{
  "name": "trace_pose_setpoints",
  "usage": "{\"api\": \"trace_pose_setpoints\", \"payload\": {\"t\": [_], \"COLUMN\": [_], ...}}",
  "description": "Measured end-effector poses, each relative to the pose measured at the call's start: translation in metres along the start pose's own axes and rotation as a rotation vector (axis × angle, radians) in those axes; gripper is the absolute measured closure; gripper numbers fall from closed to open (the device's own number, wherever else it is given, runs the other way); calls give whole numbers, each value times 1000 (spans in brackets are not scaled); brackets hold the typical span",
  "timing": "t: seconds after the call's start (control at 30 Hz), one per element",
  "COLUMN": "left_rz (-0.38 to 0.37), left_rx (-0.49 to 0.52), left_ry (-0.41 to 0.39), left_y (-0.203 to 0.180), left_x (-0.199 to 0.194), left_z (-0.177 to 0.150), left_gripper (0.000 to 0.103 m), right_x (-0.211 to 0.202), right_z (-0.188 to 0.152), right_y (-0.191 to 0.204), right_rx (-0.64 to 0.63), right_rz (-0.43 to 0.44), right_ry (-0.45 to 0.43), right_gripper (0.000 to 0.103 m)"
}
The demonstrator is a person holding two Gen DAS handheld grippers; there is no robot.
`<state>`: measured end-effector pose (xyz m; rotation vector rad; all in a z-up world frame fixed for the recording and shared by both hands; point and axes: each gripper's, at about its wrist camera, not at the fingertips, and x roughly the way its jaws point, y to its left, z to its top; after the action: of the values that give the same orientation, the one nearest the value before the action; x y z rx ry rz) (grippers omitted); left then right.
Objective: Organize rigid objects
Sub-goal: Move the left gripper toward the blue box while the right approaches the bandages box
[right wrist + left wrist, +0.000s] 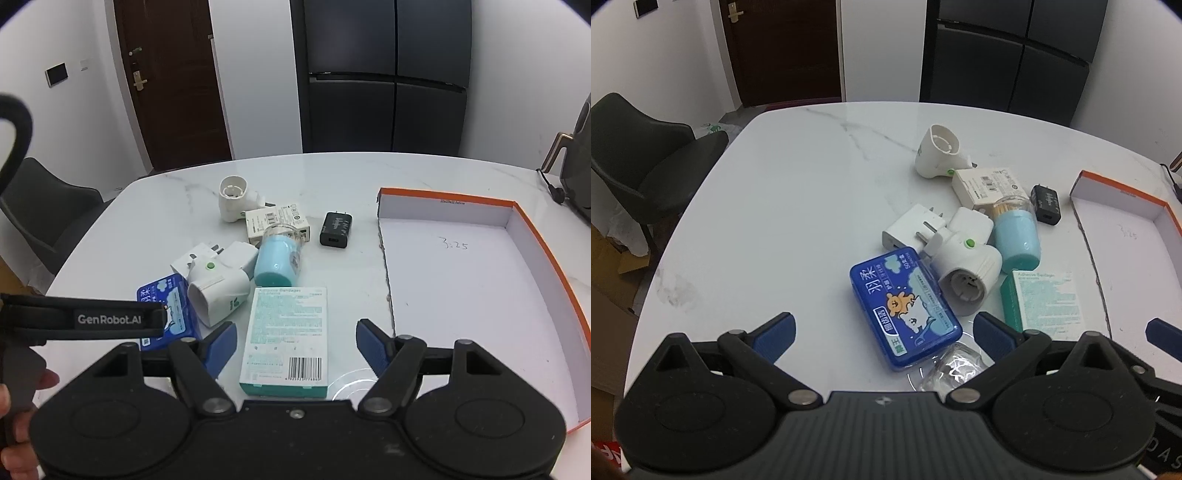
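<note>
A blue floss-pick box (905, 308) lies flat at the near left of the cluster, touching a white plug-in socket adapter (964, 266) tipped on its side, with a white charger (908, 230) just behind. A teal bandage box (286, 338) lies flat nearest, a light-blue toothpick jar (279, 258) lies on its side against a white carton (277, 219), and a second white adapter (234, 199) lies farthest. A black charger (336, 229) lies flat between the cluster and the open orange-rimmed white box (546, 240) on the right.

Glossy marble table (798, 177), cardboard box (480, 280)
</note>
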<state>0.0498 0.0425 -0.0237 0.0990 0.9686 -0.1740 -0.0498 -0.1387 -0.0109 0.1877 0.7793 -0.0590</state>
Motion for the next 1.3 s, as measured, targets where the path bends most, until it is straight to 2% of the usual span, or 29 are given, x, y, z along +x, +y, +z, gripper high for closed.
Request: {"api": "trace_pose_setpoints", "payload": {"t": [0.4, 1.0, 1.3], "left_rz": [6, 6, 19], "left_rx": [-10, -17, -34], "left_ry": [23, 44, 70], "left_y": [-3, -13, -17], "left_x": [12, 23, 41], "left_z": [3, 7, 7], "left_gripper": [0, 0, 0], "right_x": [13, 10, 16], "right_z": [1, 5, 6], "right_y": [1, -2, -1], "right_rx": [8, -19, -19], "right_rz": [8, -14, -20], "right_ry": [6, -7, 5], "right_gripper": [19, 19, 19]}}
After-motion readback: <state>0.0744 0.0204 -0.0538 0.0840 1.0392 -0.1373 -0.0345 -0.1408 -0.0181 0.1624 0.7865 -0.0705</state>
